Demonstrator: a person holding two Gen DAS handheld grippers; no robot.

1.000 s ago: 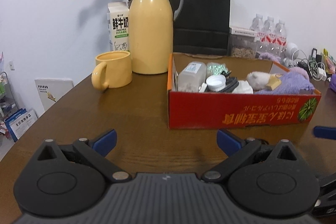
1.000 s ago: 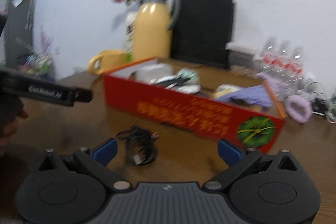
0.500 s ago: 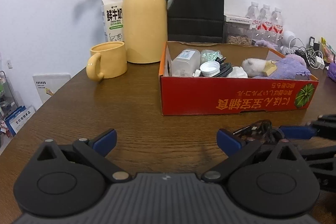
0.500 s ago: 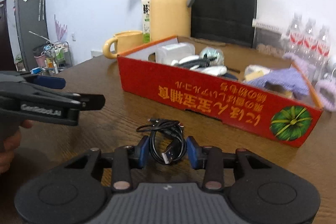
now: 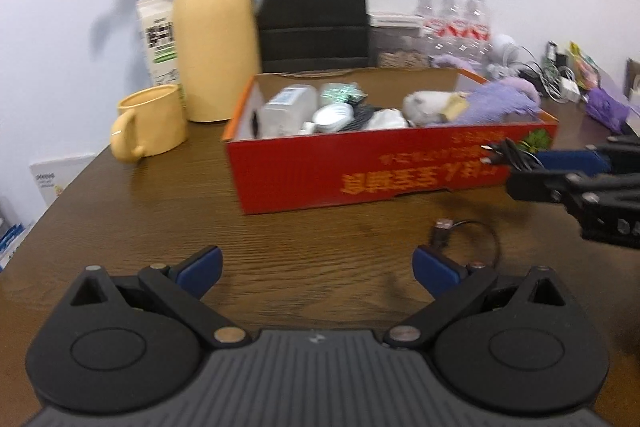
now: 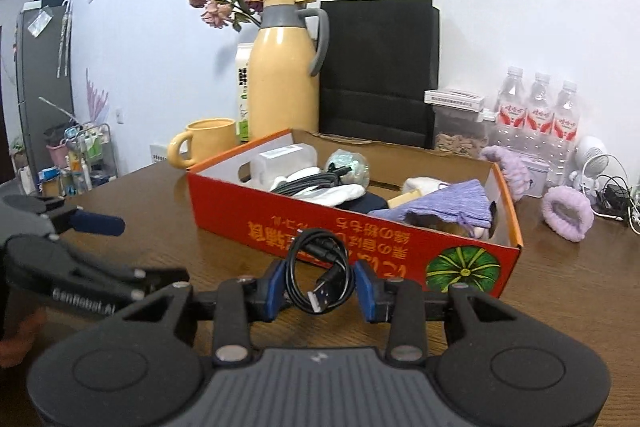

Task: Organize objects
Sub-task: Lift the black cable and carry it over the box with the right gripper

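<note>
Brown tabletop [image 5: 160, 211] lies bare left of the one red box [image 5: 360, 167]; left gripper [image 5: 316, 267] fingers spread apart, gripping nothing; right gripper [image 6: 320, 287] clamped on the one coiled black cable [image 6: 320, 267], lifted near the box's front wall; three water bottles [image 6: 538, 107] behind

Box [image 6: 320, 227] mid-table, jug [image 6: 286, 75] and mug [image 6: 206, 141] behind it.

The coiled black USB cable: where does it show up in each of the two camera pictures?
Left wrist view: coiled black USB cable at the right edge, held by the right gripper, one plug hanging low.
Right wrist view: bottom centre, between the blue pads.
Shared landmark: red cardboard box behind it.
</note>
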